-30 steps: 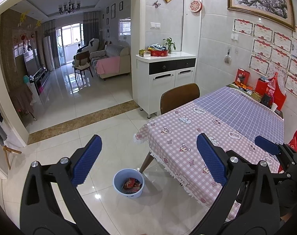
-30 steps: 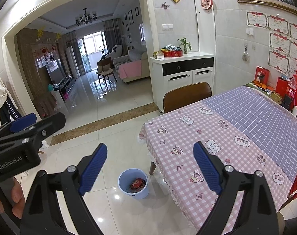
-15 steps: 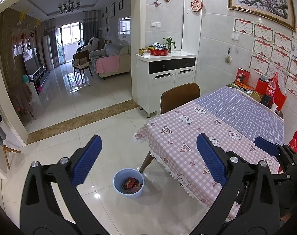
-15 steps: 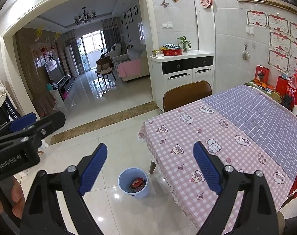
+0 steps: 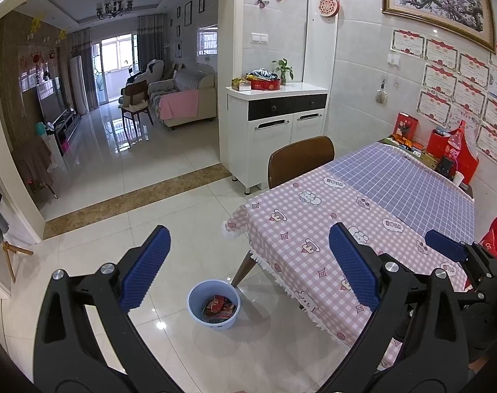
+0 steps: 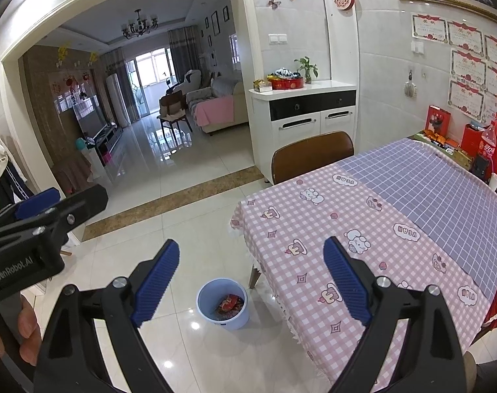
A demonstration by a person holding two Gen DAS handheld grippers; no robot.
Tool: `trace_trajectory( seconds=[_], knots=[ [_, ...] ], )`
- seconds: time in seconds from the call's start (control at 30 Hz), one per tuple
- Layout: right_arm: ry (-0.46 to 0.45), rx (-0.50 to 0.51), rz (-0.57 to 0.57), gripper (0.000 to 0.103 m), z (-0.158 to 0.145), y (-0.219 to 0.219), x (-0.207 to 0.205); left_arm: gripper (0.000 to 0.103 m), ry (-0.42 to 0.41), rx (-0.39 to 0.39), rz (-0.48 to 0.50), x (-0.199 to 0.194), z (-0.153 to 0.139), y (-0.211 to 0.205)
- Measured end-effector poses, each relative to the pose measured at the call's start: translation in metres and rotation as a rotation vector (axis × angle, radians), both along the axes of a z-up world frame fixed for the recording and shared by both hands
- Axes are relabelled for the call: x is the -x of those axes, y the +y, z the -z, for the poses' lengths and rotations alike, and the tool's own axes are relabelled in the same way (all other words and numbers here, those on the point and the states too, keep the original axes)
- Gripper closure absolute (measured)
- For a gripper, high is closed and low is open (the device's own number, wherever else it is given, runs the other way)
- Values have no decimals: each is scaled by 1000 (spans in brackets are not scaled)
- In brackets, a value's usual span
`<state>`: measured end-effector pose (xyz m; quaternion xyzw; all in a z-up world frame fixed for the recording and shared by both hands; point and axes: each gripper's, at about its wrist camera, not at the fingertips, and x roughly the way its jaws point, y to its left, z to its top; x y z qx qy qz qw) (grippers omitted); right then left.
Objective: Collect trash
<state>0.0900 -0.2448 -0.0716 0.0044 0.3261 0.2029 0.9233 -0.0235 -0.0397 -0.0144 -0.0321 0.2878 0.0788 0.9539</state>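
Trash [image 5: 218,305] sits in the blue bin [image 5: 196,311] on the floor beside the bench [image 5: 314,229]. I hold left gripper [image 5: 248,271] and right gripper [image 6: 250,281] above, fingers released, empty; looks finished.

Both grippers, the left gripper [image 5: 248,275] and right gripper [image 6: 250,281], are black plastic frames with ribbed blue pads [image 6: 155,283] and silver screws [image 5: 107,268]. One has "GenRobot.AI" printed in white on the side.

One blue bin [image 5: 213,304], one table [image 5: 395,196], one brown chair [image 5: 301,160], one white cabinet [image 5: 274,131], two claws
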Motion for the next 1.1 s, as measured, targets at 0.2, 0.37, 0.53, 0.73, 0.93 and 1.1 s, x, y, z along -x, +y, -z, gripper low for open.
trace_trajectory(
  seconds=[0.2,0.37,0.53,0.73,0.93,1.1],
  knots=[
    [5,1,1,15,1,2,-2,8,3,0,0,0,2,0],
    [8,2,-1,15,3,3,-4,8,7,1,-1,-3,4,1],
    [11,6,-4,15,7,8,-6,8,11,2,-1,-5,4,3],
    [13,5,-4,15,7,8,-6,8,15,5,0,-6,5,6],
    [12,6,-3,15,7,10,-7,8,14,5,1,-7,4,7],
    [13,7,-1,15,7,10,-7,8,16,6,5,-7,4,10]
  ],
)
